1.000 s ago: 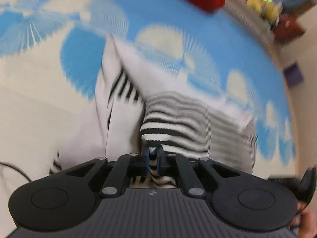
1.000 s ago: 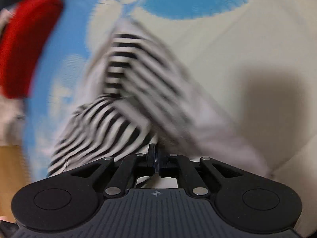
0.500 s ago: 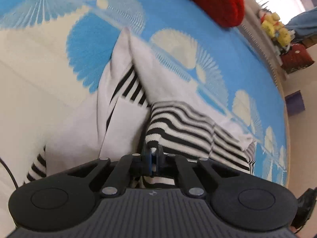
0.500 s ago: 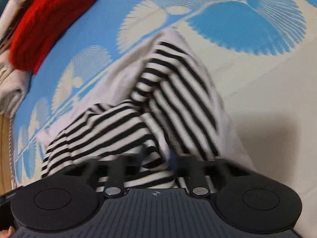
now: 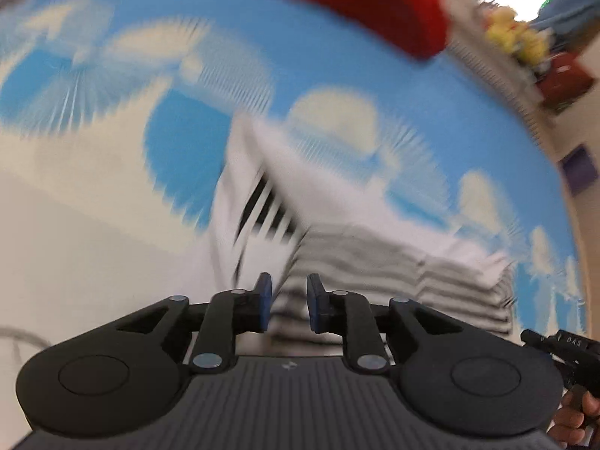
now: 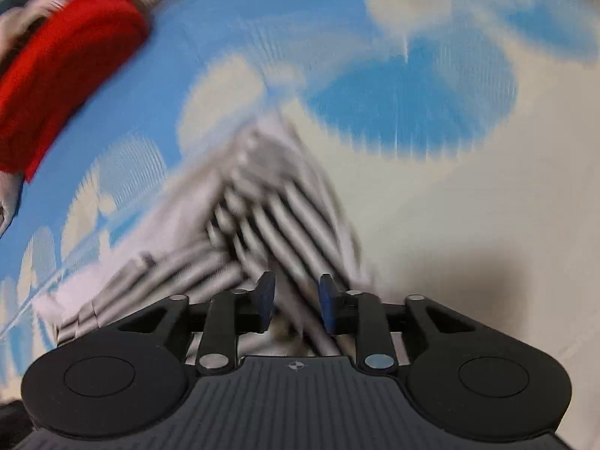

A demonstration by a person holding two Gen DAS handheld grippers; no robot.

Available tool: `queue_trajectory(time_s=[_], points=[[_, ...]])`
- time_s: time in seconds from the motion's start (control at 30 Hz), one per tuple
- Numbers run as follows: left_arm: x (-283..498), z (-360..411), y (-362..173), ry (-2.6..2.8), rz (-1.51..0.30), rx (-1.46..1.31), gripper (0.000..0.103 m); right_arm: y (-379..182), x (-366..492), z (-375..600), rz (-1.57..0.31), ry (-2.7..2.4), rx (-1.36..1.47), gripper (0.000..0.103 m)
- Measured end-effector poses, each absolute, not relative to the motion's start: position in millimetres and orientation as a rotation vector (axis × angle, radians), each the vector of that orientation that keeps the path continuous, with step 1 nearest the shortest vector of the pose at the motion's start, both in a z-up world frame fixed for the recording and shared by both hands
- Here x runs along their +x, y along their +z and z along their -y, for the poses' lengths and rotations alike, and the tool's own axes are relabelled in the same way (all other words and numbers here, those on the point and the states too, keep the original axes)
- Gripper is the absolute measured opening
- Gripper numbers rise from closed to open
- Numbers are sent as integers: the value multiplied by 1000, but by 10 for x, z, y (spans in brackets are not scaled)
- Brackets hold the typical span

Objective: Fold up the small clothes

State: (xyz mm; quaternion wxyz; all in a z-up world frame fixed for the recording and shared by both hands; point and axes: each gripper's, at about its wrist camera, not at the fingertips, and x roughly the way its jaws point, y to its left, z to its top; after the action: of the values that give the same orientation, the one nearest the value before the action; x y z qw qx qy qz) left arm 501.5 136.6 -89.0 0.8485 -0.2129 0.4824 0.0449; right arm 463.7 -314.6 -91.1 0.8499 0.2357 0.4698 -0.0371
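Note:
A small black-and-white striped garment with white panels [image 5: 337,232] lies folded over itself on the blue and cream patterned cloth [image 5: 112,225]. My left gripper [image 5: 288,305] is open just above its near edge, with nothing between the blue pads. In the right wrist view the same garment [image 6: 262,217] lies ahead, and my right gripper [image 6: 296,305] is open over its near edge, holding nothing. Both views are motion-blurred.
A red garment [image 5: 356,3] lies at the far side of the cloth and shows at the upper left of the right wrist view [image 6: 63,67]. Yellow toys [image 5: 517,37] and a red box [image 5: 566,78] stand beyond the cloth. The other gripper [image 5: 562,348] shows at the lower right.
Both grippers were shut on the striped garment; now both have opened and let it go. The garment lies on the cloth and both cameras are moving.

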Motion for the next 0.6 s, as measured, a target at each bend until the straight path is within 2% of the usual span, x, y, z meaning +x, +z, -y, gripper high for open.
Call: queue_trajectory(time_s=[0.1,0.17,0.27,0.47,0.53,0.6], points=[[5043,-1269,-882,23,-1000,-462,20,-841,4654,3065,-956,66,501,32],[5068,-1223,-1067,26,-1073,-473,20,-1058,4691,3022,-1085,153,575,37],[5076,-1222,-1456,119,-1259,-414,19,-1439,4697,2973,-1294,52,516,37],[5025,-1071,-1018,34,-1056,-365,19,-1168,4655,2934,-1154,128,499,40],[5023,-1002,-1106,7,-1092,-357,21,-1266,4652,2915,-1216,124,491,41],[5011,-977,-1400,37,-1229,-313,21,-1475,4618,2954,-1309,62,470,40]])
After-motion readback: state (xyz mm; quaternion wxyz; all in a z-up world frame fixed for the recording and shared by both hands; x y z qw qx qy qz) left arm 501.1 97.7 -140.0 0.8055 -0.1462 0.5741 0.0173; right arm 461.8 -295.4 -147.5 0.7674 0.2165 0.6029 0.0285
